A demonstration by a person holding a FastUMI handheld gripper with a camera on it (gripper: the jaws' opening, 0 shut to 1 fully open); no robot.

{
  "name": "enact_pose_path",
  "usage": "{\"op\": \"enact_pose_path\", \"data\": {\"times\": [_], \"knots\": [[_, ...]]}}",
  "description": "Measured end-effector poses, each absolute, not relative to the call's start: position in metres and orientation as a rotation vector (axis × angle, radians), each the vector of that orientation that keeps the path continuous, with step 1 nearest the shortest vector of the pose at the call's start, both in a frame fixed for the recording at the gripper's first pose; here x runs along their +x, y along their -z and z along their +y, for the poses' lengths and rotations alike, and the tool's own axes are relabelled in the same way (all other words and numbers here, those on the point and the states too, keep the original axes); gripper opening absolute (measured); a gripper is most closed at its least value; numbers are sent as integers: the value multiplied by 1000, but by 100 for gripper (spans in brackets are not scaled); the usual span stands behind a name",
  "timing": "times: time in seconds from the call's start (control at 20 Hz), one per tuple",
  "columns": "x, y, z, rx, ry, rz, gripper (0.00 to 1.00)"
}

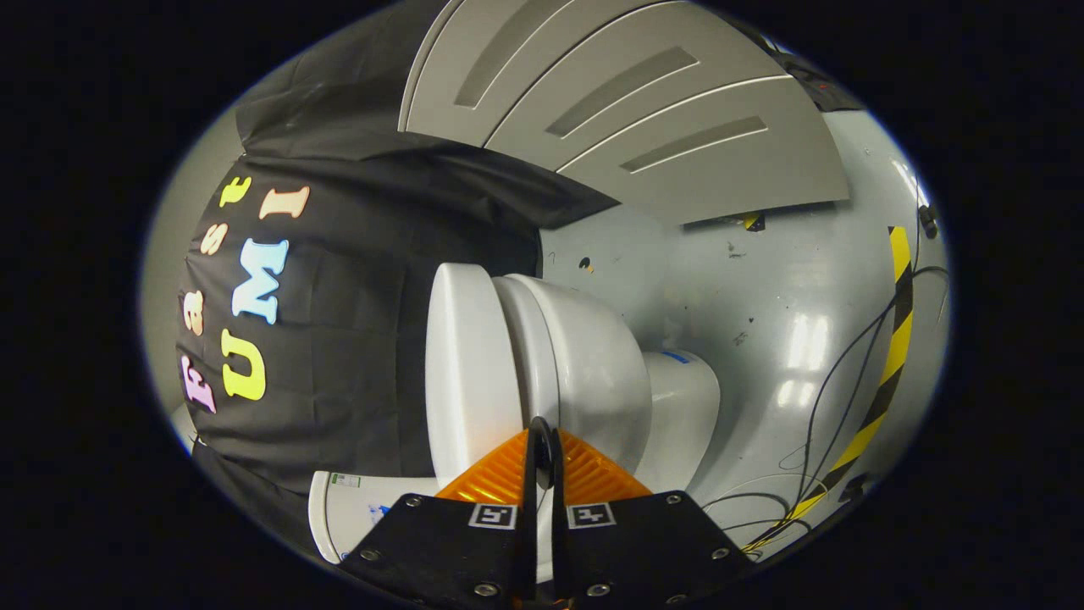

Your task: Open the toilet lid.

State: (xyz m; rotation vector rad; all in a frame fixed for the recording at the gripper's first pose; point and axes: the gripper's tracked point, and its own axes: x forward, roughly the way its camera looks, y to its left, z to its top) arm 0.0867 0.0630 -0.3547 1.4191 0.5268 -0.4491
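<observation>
**A:** Fingers first: your gripper (pixel 542 445) has its two fingers drawn together, only a thin slit between them, and nothing caught in that slit. You are gripping nothing.

**B:** And the toilet?

**A:** Just ahead of the tips. You are holding the tool rolled onto its side, so the toilet (pixel 584 364) appears turned over: the toilet lid (pixel 461 364) shows as a flat white slab lying against the rim of the bowl, its front edge close to your fingertips. I cannot tell whether the tips touch it. The pedestal runs on beyond the bowl toward the grey floor (pixel 762 296), where loose black cables (pixel 834 398) lie near a yellow and black hazard stripe (pixel 893 339). Behind the lid hangs the booth's black cloth.

**B:** So which step are you on?

**A:** The approach, by my reading. The lid looks to be down on the bowl, so nothing is opened yet.

**B:** What does the next move ask of you?

**A:** You need purchase under the lid's front lip. Either slip your closed tips into the seam between lid and rim and lever, or part the fingers and pinch the edge. Then swing it away from the bowl along the hinge's arc.
</observation>
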Motion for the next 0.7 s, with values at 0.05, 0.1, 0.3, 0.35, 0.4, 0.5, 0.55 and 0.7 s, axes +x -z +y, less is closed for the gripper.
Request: {"op": "enact_pose_path", "data": {"times": [0.05,0.1,0.3,0.35,0.4,0.5,0.55,0.7], "knots": [[86,354,63,1414,446,518,5],[87,354,62,1411,448,520,1],[88,354,61,1397,444,578,0],[87,353,61,1376,432,589,0],[87,352,62,1350,411,596,0],[87,349,60,1345,387,583,0],[86,349,60,1351,389,582,0],[87,341,60,1326,392,579,0]]}}
